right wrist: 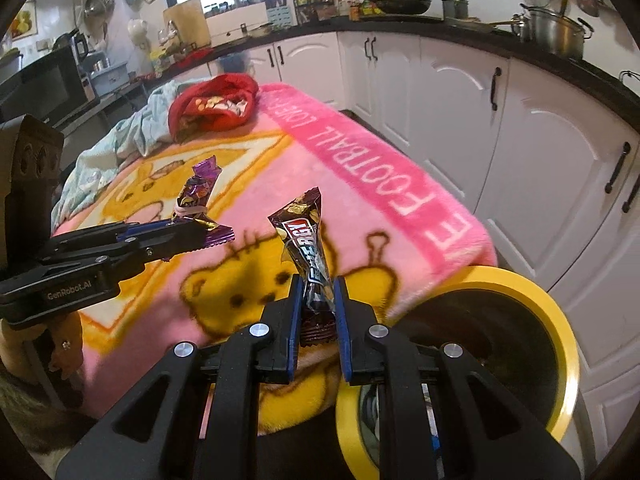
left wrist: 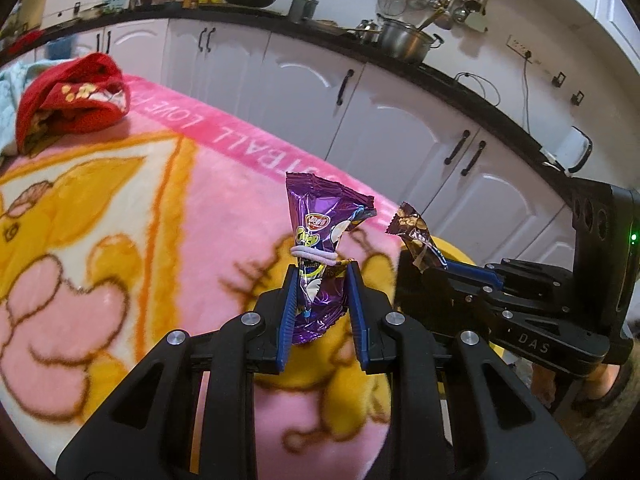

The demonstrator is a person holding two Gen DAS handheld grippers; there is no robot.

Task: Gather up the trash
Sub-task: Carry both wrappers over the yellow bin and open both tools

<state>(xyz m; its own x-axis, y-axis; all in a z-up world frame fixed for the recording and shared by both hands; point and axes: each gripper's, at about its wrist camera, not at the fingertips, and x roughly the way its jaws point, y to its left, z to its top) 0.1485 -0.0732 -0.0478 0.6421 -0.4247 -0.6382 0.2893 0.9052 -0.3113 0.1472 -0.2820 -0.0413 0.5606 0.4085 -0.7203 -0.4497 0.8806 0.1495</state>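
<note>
Purple foil fills the near view: the left gripper [left wrist: 322, 280] has its blue pads nearly closed on a purple snack wrapper [left wrist: 320, 236], which stands upright between them, cinched by a pale elastic band [left wrist: 318, 258] just above the fingertips. The right gripper [right wrist: 318, 292] is likewise pinched almost shut on a brown chocolate bar wrapper [right wrist: 308, 248], its top leaning a little left of the jaws. Both wrappers hang clear of the pink and yellow cartoon blanket [right wrist: 256, 184] below. Right of and beneath the right jaws sits a yellow-rimmed bin [right wrist: 560, 332] with a dark inside (what it already holds is hard to make out). Beyond both jaws, at the far end of the blanket, lies a red cloth bag [right wrist: 214, 104], then white kitchen cabinets [right wrist: 460, 92]. The step in hand looks like carrying both pieces to the bin. To do it well, keep each pinch firm, bring the jaws squarely over the dark opening rather than its rim, and release only there.
</note>
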